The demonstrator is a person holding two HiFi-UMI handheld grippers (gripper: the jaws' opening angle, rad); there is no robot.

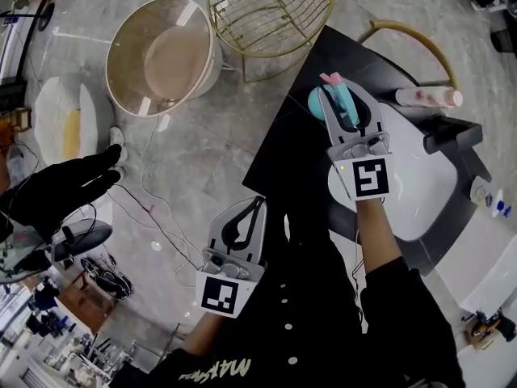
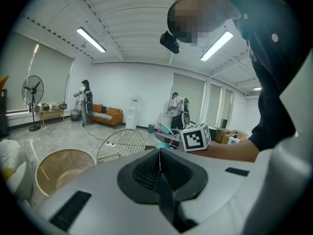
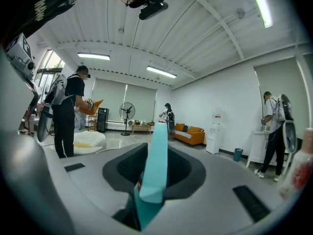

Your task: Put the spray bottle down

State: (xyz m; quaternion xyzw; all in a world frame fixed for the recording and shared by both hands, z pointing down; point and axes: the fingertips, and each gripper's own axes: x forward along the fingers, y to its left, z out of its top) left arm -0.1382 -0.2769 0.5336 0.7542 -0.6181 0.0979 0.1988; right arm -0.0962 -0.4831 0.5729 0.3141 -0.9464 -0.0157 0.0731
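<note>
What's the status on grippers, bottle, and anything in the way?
Left gripper shut, empty. Right gripper shut on spray bottle, over the black table near its edge. Pink bottle lies to the right, apart.

I find a large open-plan room, an office floor fitted out as a staged recording space. Evidence: long strip lights [image 2: 91, 39] on a white beamed ceiling, a polished stone-look floor [image 1: 202, 160] with loose cables [image 1: 149, 217], an orange sofa [image 2: 108, 115], a water dispenser [image 3: 215, 133], a pedestal fan [image 2: 33, 94], and a person [image 3: 276, 131] wearing a backpack rig.
</note>
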